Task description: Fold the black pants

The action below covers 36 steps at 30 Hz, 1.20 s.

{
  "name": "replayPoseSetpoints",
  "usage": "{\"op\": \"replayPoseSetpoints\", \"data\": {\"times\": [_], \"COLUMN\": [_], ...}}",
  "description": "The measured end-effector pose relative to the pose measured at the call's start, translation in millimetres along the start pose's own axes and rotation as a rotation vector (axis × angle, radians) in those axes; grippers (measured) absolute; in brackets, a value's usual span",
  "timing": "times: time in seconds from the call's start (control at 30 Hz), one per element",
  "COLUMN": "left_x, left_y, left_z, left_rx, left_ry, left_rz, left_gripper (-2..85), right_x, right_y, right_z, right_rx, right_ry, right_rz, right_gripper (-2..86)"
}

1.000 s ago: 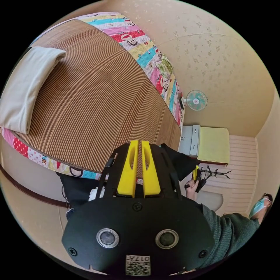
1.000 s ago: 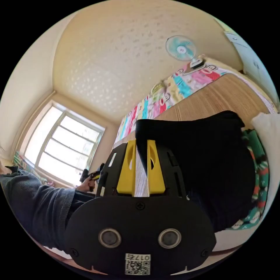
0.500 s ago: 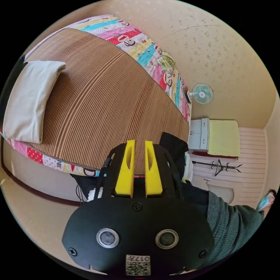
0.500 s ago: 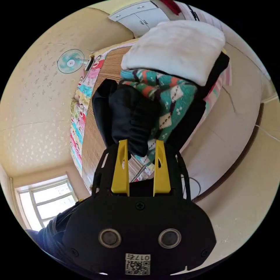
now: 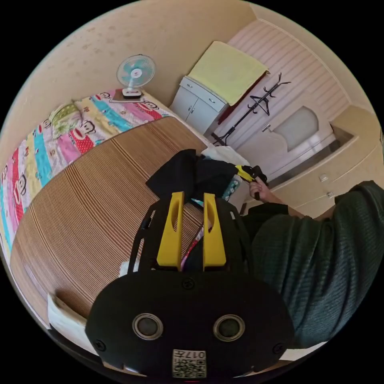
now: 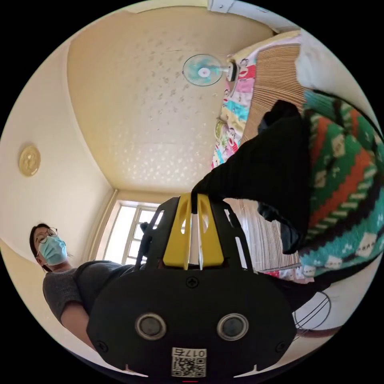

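A home bedroom: bed, fan, cabinet.

Black pants, brown striped mat

The black pants look like matt soft cloth, the bed mat like ribbed woven bamboo, and the tongs like smooth yellow plastic.

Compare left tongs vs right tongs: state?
Left tongs stand parted with nothing between them; right tongs are pinched onto an edge of the black pants. Left tongs hang over the striped mat; right tongs sit beside the patterned sweater. Both are yellow on black bodies.
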State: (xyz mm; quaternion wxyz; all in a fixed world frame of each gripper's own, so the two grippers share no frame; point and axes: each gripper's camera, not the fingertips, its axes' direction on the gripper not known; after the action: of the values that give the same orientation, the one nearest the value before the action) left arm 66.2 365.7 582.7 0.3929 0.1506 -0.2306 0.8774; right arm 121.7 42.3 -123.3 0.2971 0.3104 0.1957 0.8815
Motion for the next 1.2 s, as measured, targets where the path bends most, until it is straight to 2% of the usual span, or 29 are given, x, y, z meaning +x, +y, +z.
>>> {"op": "replayPoseSetpoints", "data": {"times": [0.13, 0.2, 0.27, 0.4, 0.5, 0.57, 0.67, 0.77, 0.87, 1.0, 1.2], "left_x": [76.0, 95.8, 114.7, 139.5, 157.3, 179.7, 196.5, 190.2, 206.9, 235.6, 304.0], "left_y": [-21.6, -28.5, -31.6, -35.6, -41.3, -33.4, -20.4, -16.8, -18.1, -21.7, -37.6], "left_z": [40.6, 60.9, 80.2, 97.7, 116.5, 110.5, 91.3, 54.8, 21.5, -25.1, -102.1], "left_rx": [0.064, 0.051, 0.077, 0.128, 0.127, 0.217, 0.337, 0.491, 0.585, 0.708, 0.857], "left_ry": [-0.009, -0.007, -0.091, -0.149, -0.177, -0.13, -0.137, -0.009, -0.002, -0.001, -0.051], "left_rz": [0.216, 0.248, 0.272, 0.336, 0.366, 0.389, 0.339, 0.201, 0.176, 0.137, 0.163], "left_gripper": [9.2, 12.0, 14.2, 16.0, 13.1, 6.4, 3.8, 2.7, 2.4, 3.1, 3.6], "right_x": [-67.0, -94.1, -118.8, -172.0, -196.7, -209.4, -225.3, -236.6, -235.3, -206.7, -156.5], "right_y": [-19.1, -17.2, -10.8, 21.3, 46.2, 61.2, 79.2, 108.9, 150.4, 225.8, 317.6], "right_z": [62.1, 83.7, 103.3, 145.6, 173.9, 186.8, 189.6, 180.5, 167.0, 166.1, 201.8], "right_rx": [-0.185, -0.247, -0.303, -0.434, -0.507, -0.54, -0.53, -0.471, -0.408, -0.351, -0.215], "right_ry": [-0.002, -0.058, -0.118, -0.2, -0.3, -0.32, -0.317, -0.268, -0.176, 0.075, 0.523], "right_rz": [-0.204, -0.298, -0.364, -0.546, -0.61, -0.684, -0.779, -0.911, -1.028, -1.151, -1.135], "right_gripper": [1.9, 1.4, 1.1, 0.7, 0.5, 0.5, 0.6, 0.5, 0.8, 3.3, 16.5]}}
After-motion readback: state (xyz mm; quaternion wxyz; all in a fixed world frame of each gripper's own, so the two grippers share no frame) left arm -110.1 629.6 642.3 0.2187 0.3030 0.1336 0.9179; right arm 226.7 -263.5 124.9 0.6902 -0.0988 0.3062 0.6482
